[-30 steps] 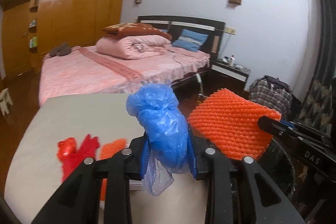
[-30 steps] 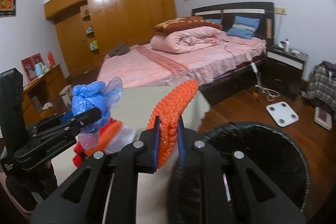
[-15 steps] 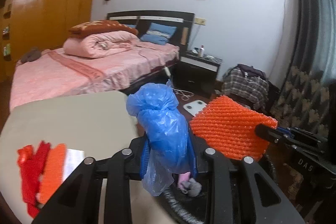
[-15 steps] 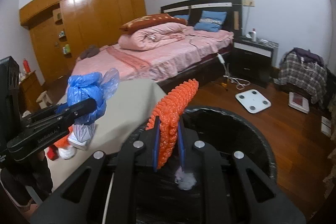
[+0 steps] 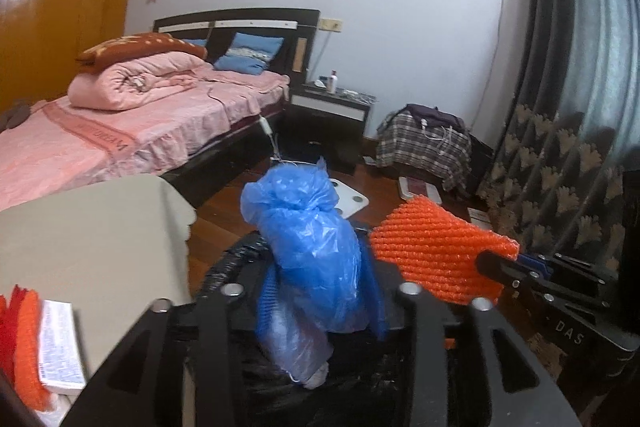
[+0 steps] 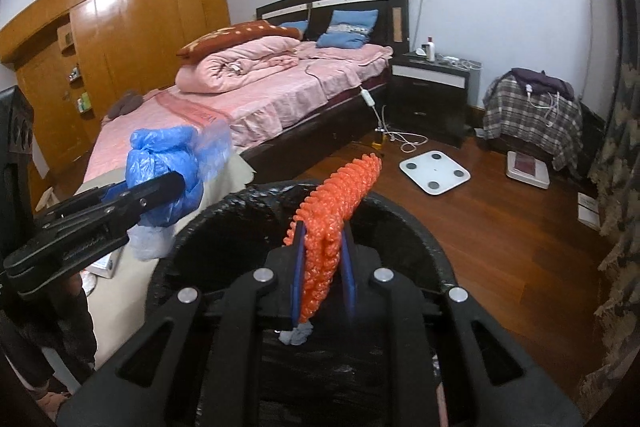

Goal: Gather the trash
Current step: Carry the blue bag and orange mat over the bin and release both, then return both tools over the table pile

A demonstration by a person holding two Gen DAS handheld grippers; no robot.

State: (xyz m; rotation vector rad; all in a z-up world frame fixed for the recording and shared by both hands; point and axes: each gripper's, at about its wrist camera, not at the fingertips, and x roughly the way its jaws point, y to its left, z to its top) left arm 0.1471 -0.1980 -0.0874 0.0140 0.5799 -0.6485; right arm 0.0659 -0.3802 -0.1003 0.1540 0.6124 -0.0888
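My left gripper is shut on a crumpled blue plastic bag, held over the near rim of a black-lined trash bin. It also shows in the right wrist view. My right gripper is shut on an orange foam net sheet, held above the open bin. The sheet also shows in the left wrist view. A small grey wad lies inside the bin.
A beige table stands left of the bin with a white box and red and orange scraps on it. A pink bed, a nightstand, a floor scale and wood floor lie beyond.
Both grippers have swung right from over the table to over the trash bin, each still holding its item. The bin now fills the lower part of both views.
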